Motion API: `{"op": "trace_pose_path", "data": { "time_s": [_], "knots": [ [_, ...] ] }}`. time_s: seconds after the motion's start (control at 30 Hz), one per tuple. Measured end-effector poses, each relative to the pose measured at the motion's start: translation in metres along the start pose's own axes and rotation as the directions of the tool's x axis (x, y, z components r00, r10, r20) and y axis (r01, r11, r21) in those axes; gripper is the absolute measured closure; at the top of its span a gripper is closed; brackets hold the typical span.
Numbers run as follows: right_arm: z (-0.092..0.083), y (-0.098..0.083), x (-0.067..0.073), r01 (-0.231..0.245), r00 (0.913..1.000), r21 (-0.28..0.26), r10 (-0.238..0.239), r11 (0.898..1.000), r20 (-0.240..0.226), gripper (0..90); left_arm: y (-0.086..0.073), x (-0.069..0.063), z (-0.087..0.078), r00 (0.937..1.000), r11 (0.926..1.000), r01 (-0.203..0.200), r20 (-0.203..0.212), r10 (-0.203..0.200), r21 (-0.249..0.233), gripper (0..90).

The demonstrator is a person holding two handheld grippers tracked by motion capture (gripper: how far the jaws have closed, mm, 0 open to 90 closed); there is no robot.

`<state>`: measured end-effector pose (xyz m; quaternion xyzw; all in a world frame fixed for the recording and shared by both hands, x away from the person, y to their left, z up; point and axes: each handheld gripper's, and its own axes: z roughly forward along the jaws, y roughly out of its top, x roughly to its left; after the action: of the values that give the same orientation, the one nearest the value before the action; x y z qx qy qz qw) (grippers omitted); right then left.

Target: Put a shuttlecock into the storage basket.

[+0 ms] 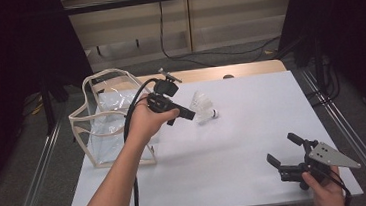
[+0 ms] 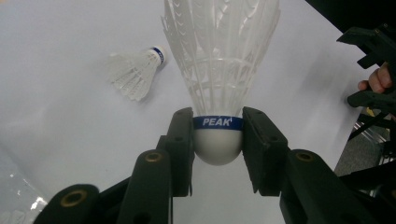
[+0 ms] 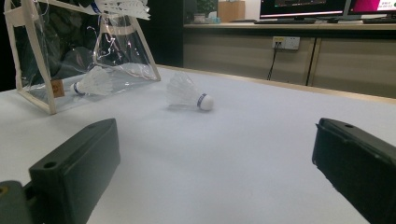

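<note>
One shuttlecock clamped by its cork between the left hand-held gripper jaws, seemingly above the table.

Open sheet right of the clear bag

The clear tote bag walls off the table's left edge; just right of it a loose shuttlecock lies on the white tabletop. Farther right of the bag, bare surface runs to the right gripper.
</note>
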<state>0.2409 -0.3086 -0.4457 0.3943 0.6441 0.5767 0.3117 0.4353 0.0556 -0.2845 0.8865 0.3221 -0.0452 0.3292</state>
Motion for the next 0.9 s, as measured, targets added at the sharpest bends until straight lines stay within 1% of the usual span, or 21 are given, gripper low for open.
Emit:
{"op": "trace_pose_path", "data": {
  "time_s": [0.13,0.4,0.43,0.57,0.6,0.63,0.9],
  "knots": [
    [0.0,0.0,0.0,-0.002,1.0,0.0,0.002,1.0,0.001,0.7,0.001,0.001,-0.002,0.9999,0.9999,0.011,-0.006,-0.011,-0.001,65.5],
    [-0.001,0.0,0.0,-0.001,1.0,0.0,0.001,1.0,0.002,0.7,0.003,0.004,-0.006,0.9998,0.9999,0.015,-0.013,-0.015,0.002,65.5],
    [-0.001,0.0,0.0,-0.002,1.0,-0.001,0.002,1.0,0.002,0.7,0.003,0.004,-0.007,0.9996,0.9997,0.024,-0.015,-0.024,-0.004,65.5],
    [-0.001,0.0,0.0,-0.002,1.0,0.0,0.002,1.0,0.0,0.7,0.004,0.006,-0.01,0.9998,0.9999,0.012,-0.017,-0.012,0.005,65.5],
    [-0.001,0.0,0.0,-0.001,1.0,0.0,0.001,1.0,0.001,0.7,0.004,0.005,-0.01,0.9995,0.9997,0.024,-0.018,-0.024,-0.003,65.5],
    [-0.001,0.0,0.0,-0.001,1.0,0.0,0.001,1.0,0.0,0.7,0.004,0.006,-0.011,0.9995,0.9997,0.024,-0.019,-0.024,0.003,65.5],
    [-0.001,0.0,0.0,-0.002,1.0,-0.001,0.002,1.0,0.001,0.7,0.006,0.009,-0.017,0.9992,0.9995,0.031,-0.024,-0.032,-0.008,65.5]
  ]
}}
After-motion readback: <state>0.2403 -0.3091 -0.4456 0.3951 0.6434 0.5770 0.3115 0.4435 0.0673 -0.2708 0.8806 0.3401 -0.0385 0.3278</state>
